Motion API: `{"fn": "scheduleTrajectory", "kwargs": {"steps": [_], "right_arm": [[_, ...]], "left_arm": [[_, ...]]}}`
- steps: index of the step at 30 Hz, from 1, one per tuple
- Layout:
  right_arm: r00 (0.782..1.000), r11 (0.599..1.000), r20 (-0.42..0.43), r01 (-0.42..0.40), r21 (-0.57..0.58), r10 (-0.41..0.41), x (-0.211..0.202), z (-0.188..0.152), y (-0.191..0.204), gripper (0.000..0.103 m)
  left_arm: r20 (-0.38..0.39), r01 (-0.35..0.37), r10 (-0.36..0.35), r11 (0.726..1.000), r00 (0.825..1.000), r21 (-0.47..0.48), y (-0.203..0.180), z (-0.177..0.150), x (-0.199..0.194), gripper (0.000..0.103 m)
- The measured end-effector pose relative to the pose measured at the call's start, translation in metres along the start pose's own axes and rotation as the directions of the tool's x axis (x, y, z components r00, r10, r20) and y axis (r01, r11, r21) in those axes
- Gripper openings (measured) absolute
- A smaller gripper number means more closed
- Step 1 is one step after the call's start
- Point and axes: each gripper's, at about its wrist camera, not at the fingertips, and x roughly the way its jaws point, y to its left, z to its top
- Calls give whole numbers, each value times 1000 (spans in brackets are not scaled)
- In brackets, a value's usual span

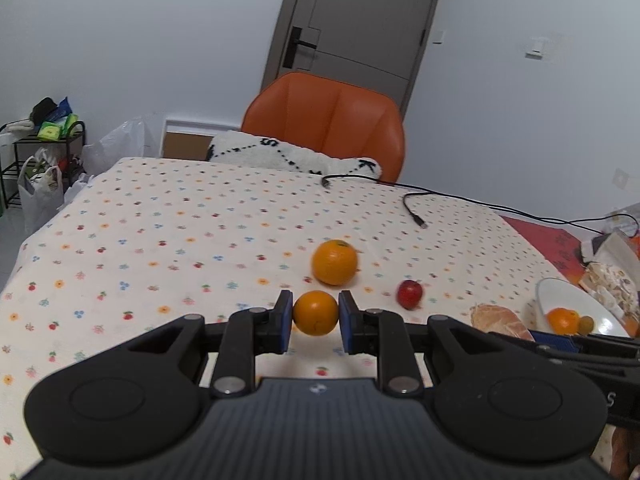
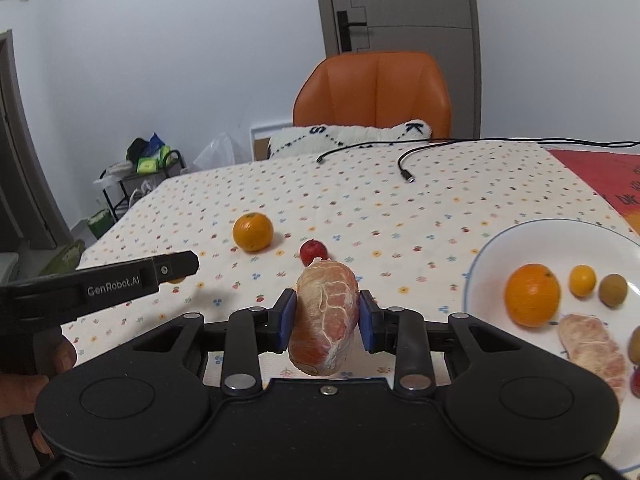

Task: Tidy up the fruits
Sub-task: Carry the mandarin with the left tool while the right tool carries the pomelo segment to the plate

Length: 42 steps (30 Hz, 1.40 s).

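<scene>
White walls and a grey door close the room, with an orange chair and a fluffy white cushion at twelve o'clock behind the table. A cream tablecloth dotted with small fruits and flowers covers the table; a red mat lies at its two o'clock corner. A dark shelf rack with bags stands by the wall at nine o'clock. Two black cables trail over the far edge. A white plate at three o'clock holds an orange, small yellow and brown fruits and a peeled segment. The right gripper pinches a peeled grapefruit piece above the cloth. The left gripper pinches a small orange. Beyond it at one o'clock, a second orange and a little red fruit rest on the cloth.
</scene>
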Motion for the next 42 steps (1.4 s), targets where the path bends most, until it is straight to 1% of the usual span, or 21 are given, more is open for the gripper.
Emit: {"fn": "scheduleTrajectory", "kwargs": {"steps": [11, 21, 32, 42], "right_arm": [[999, 999, 52, 15, 31, -16, -25, 2, -20, 31], [995, 997, 84, 42, 64, -47, -46, -2, -43, 31], [987, 987, 117, 94, 130, -110, -74, -11, -88, 31], [977, 971, 131, 140, 196, -167, -89, -20, -128, 31]], "left_arm": [[27, 59, -59, 998, 998, 17, -25, 9, -19, 22], [34, 114, -115, 993, 993, 43, -52, 11, -28, 22], [27, 159, -162, 984, 986, 86, -90, 8, -31, 22], [6, 208, -211, 969, 978, 133, -126, 3, -27, 22]]}}
